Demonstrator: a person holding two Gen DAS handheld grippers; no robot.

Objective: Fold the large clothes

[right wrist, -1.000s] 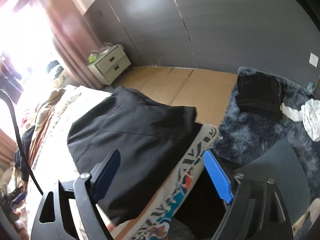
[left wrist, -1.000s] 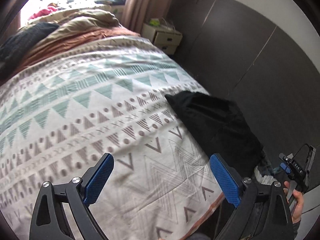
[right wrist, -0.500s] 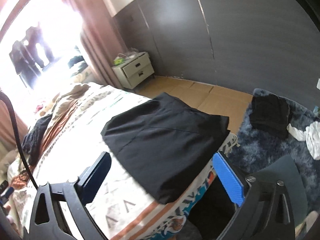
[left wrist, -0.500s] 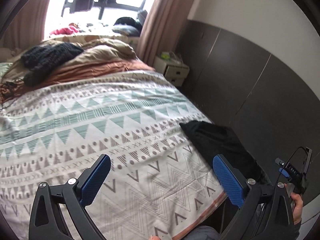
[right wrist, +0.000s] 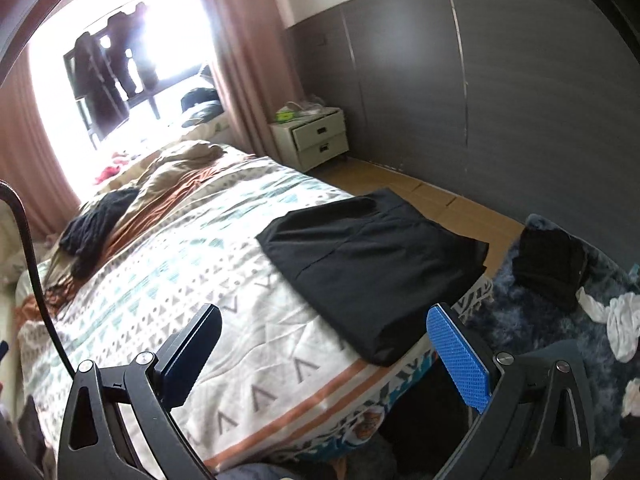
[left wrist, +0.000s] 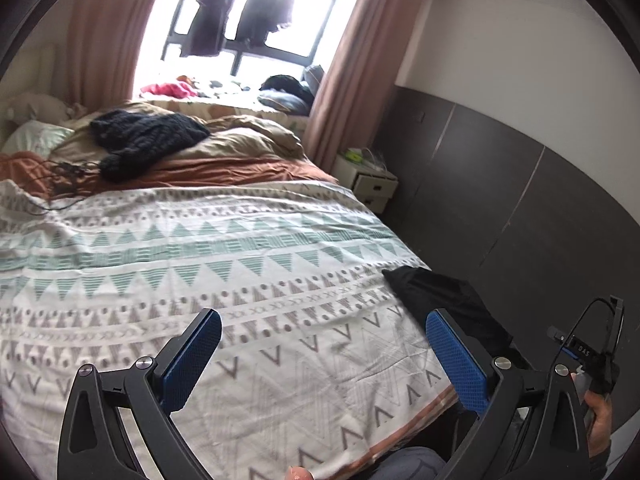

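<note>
Patterned bedspread under folded black garment

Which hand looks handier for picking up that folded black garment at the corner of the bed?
Probably the right gripper: the black garment lies just ahead of its open jaws, while it sits off beside the left gripper.

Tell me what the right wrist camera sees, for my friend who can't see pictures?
A folded black garment lies flat near the corner of a bed with a patterned cover. The right tool hangs above the bed, open and empty. Beyond are a white nightstand, a bright window and clothes on a dark rug.
</note>
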